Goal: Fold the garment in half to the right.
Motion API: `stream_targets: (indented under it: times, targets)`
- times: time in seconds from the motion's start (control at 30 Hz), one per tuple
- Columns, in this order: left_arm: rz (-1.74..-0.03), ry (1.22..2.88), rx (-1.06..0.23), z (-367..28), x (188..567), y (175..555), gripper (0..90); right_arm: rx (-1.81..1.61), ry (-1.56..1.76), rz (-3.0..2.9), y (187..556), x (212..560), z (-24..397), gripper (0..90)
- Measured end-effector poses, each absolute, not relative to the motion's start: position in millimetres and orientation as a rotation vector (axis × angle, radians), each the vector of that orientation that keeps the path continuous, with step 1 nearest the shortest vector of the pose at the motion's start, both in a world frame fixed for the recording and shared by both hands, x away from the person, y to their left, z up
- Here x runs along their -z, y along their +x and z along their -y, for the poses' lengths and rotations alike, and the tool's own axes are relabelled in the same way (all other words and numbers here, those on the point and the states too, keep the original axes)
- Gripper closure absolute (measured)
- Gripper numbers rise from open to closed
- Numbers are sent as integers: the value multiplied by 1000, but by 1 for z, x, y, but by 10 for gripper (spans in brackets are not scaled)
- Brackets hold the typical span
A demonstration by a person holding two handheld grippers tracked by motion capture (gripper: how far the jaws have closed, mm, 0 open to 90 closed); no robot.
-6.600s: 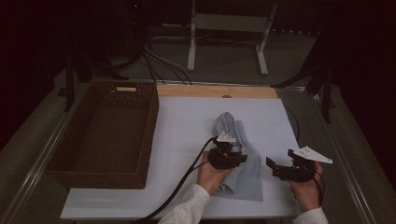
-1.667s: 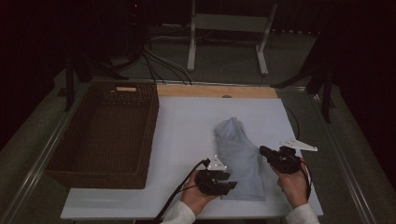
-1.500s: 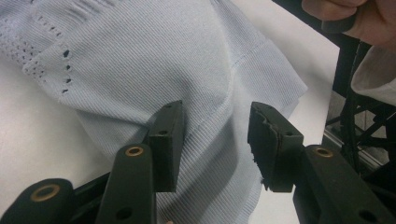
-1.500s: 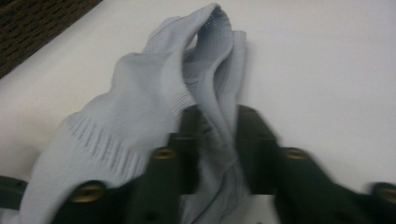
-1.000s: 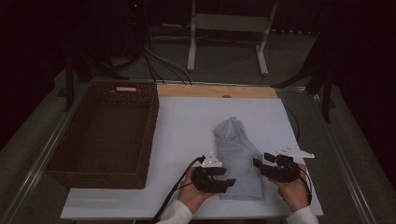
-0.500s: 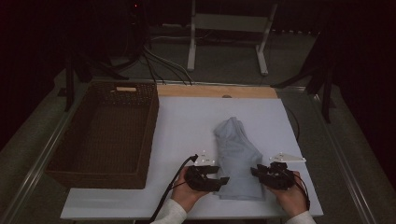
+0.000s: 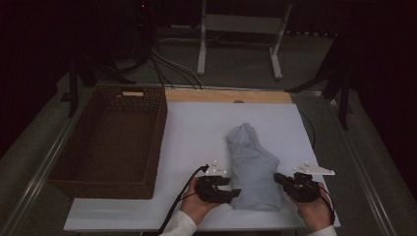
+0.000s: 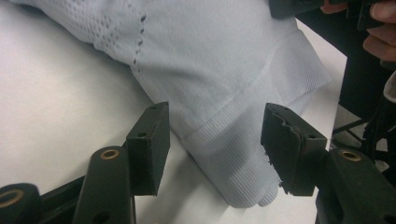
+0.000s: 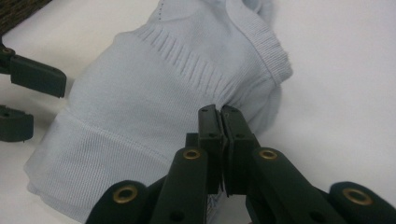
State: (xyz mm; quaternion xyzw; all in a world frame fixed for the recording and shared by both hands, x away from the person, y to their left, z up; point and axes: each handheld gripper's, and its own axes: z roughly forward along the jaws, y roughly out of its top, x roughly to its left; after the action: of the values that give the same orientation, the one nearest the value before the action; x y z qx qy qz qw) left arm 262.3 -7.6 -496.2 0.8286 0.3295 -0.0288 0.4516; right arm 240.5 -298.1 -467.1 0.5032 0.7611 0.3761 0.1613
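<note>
Wicker basket (image 7: 110,142) w/ nothing inside; L tongs (image 8: 212,144) released astride pale-blue garment (image 7: 253,167), R tongs (image 9: 219,123) clenched on it.

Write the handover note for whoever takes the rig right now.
Right tool: jaws have just closed, pinching the near right edge of the light blue garment.
Left tool: jaws apart, straddling the garment's ribbed corner, not gripping.
Garment lies bunched on the white table, near the front edge. Wicker basket stands to the left.
Done: right grip. Left: probably close the left tool on its corner.

Ribbed knit cloth garment (image 7: 253,167); woven wicker basket (image 7: 109,142); matt white table (image 7: 196,128).
</note>
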Motion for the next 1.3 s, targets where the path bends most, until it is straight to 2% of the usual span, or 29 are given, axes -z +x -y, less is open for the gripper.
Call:
stream_targets:
  times: [0.57,0.63,0.7,0.77,0.87,1.3]
  targets:
    - [-790,2127,111,29,510,254,466,-984,1447,-2188,239,474,306,877]
    - [-794,2147,98,30,510,253,510,-984,1453,-2192,239,475,305,868]
    - [-800,2169,76,30,511,253,598,-985,1455,-2201,240,476,306,815]
    - [-786,2183,62,30,510,252,700,-972,1462,-2216,241,479,305,802]
    - [-785,2183,31,29,507,251,788,-958,1468,-2241,243,482,303,789]
    - [-835,2162,-34,14,500,263,814,-930,1412,-2265,255,485,283,846]
